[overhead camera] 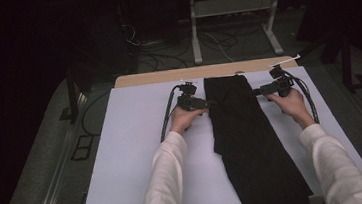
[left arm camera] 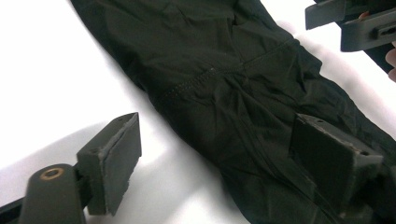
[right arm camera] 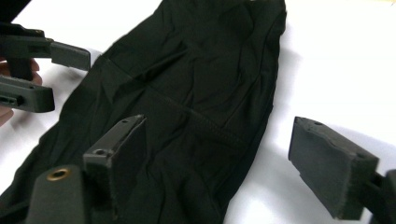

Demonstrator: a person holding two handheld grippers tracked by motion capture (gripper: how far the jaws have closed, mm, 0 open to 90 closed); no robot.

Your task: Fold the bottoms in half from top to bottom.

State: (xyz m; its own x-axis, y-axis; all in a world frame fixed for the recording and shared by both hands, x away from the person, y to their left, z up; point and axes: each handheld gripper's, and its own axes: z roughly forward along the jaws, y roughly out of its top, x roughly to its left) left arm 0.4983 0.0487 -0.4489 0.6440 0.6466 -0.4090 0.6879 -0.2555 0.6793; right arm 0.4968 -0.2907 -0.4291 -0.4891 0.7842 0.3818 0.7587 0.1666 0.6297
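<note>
A long black folded fabric garment point(overhead camera: 247, 131) is laid lengthwise on the white table sheet point(overhead camera: 133, 152), its far end flanked by the left gripper point(overhead camera: 208, 103) and right gripper point(overhead camera: 257, 92). Each pair of jaws is set wide astride an edge (nothing pinched yet).

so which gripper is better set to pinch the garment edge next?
Probably about even. The left gripper and the right gripper each straddle one side edge of the black garment, jaws open, one pad over cloth, one over the white board.
</note>
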